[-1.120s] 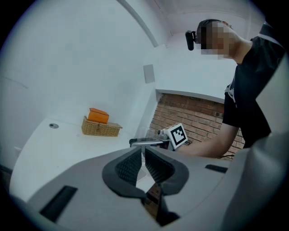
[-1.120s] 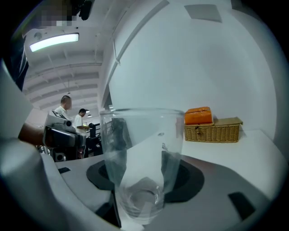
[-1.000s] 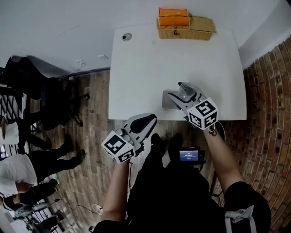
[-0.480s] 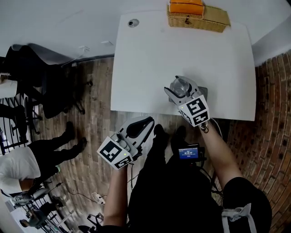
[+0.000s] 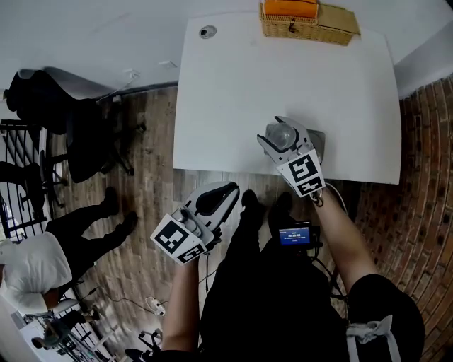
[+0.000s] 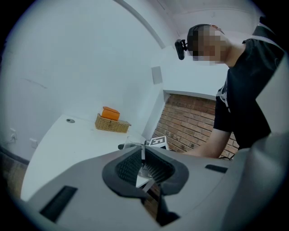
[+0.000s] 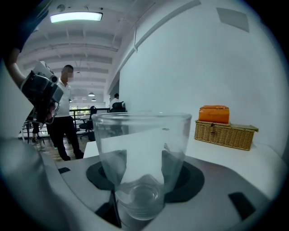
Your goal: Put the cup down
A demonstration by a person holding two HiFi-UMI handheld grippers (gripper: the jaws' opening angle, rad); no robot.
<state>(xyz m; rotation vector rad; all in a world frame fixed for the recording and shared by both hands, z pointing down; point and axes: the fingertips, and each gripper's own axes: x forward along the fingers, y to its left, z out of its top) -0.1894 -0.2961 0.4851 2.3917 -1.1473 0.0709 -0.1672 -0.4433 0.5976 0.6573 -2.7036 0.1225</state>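
A clear glass cup [image 7: 141,162] stands upright between the jaws of my right gripper [image 5: 281,138], which is shut on it. In the head view the cup [image 5: 279,133] hangs above the near edge of the white table [image 5: 241,92], over a small grey pad [image 5: 316,142]. My left gripper [image 5: 216,200] is held off the table, over the wooden floor, its jaws shut with nothing between them. In the left gripper view the shut left gripper [image 6: 143,168] points toward the table and the cup [image 6: 133,145].
A wicker basket [image 5: 310,25] with an orange box [image 5: 290,8] on it stands at the table's far edge. A round grommet [image 5: 207,32] sits at the far left corner. A brick wall [image 5: 425,177] is at the right. Office chairs [image 5: 78,134] and people [image 5: 42,247] are at the left.
My right gripper has lifted the cup and drawn it slightly toward the table's near edge, above the grey pad. The left gripper has stayed almost still.
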